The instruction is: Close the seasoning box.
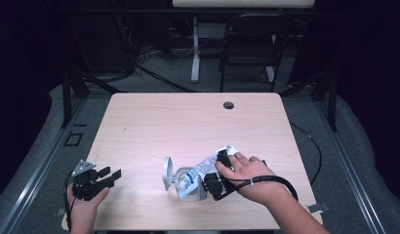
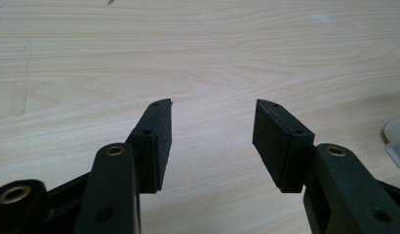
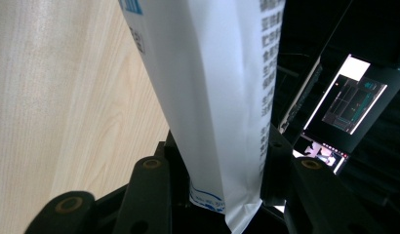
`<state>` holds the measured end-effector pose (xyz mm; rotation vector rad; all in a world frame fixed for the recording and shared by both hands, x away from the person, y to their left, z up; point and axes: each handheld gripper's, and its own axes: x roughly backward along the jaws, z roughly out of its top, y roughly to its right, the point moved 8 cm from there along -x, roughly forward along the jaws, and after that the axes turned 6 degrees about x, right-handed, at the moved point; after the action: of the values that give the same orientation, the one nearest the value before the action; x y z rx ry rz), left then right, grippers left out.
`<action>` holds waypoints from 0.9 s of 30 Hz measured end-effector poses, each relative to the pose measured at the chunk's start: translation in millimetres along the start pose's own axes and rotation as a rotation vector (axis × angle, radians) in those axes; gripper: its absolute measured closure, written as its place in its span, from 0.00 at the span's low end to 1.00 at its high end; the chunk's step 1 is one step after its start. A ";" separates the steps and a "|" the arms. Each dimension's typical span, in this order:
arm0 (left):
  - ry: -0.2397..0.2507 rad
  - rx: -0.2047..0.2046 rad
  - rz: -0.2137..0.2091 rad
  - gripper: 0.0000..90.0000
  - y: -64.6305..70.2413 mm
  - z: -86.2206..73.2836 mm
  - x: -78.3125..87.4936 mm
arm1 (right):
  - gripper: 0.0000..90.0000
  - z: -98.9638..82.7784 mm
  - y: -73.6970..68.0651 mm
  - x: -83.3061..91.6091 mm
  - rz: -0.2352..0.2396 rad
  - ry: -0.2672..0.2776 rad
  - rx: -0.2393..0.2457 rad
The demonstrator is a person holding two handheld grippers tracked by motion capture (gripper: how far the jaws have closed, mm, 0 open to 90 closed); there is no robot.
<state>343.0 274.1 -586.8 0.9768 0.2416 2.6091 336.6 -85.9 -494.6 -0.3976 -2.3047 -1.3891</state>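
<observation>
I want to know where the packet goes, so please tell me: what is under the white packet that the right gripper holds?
Under the white packet stands a clear container on the table, its lid beside it. The right gripper covers its contents.

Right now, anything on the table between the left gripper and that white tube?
Nothing visible. Bare table lies between the open left gripper and the white tube, which sits between the right gripper's jaws.
</observation>
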 end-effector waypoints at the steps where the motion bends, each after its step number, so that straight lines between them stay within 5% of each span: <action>1: 0.000 0.000 0.000 0.55 0.1 0.0 0.0 | 0.73 -0.5 0.7 -0.8 -0.002 0.003 -0.008; 27: -0.001 0.003 0.000 0.55 -0.3 -0.4 0.0 | 0.75 -1.6 1.9 0.3 -0.008 0.009 -0.006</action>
<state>342.8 274.4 -587.2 0.9794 0.2451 2.6088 337.6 -86.4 -492.4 -0.3833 -2.2977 -1.3993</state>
